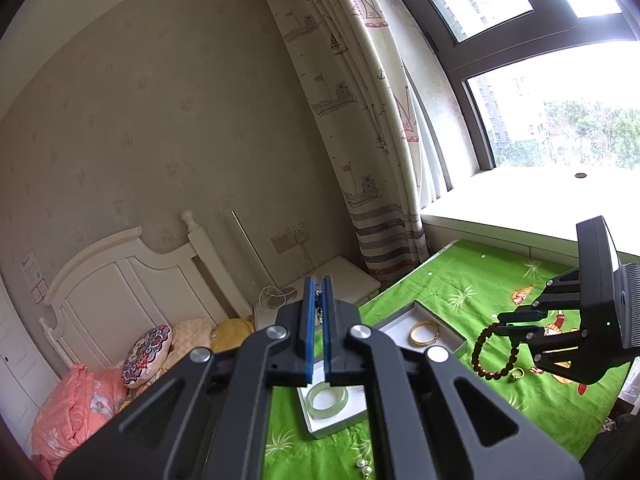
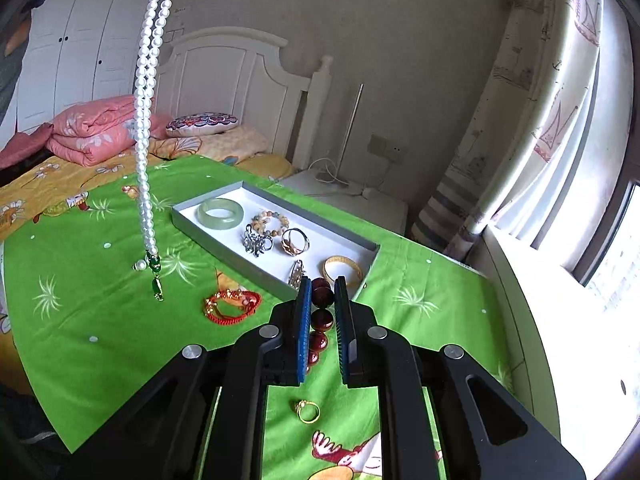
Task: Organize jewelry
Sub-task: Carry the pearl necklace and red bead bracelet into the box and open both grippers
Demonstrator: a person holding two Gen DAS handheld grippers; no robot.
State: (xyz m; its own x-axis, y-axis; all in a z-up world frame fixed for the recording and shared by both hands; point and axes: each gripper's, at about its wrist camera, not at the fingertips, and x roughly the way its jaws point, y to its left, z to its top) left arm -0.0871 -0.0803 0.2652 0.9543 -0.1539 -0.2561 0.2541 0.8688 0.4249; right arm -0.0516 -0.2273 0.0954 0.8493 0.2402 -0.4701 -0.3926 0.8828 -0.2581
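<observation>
Closest to you, low in the right wrist view, your right tool (image 2: 322,300) is clamped on a dark reddish-brown round-bead bracelet (image 2: 322,308), just short of the shallow grey tray with a white floor (image 2: 208,227). Your left tool (image 1: 318,312) is pinched narrow on the clasp end of a long white pearl necklace (image 2: 145,128), which dangles at the upper left, above the green cloth (image 2: 80,272).

The tray already holds a pale green jade bangle (image 2: 220,213), a gold bangle (image 2: 343,270), rings and a brooch. A red cord bracelet (image 2: 232,306) and a small gold ring (image 2: 307,411) are still loose on the cloth.

From the left wrist view, your tool hides most of the tray, and the necklace barely shows.
</observation>
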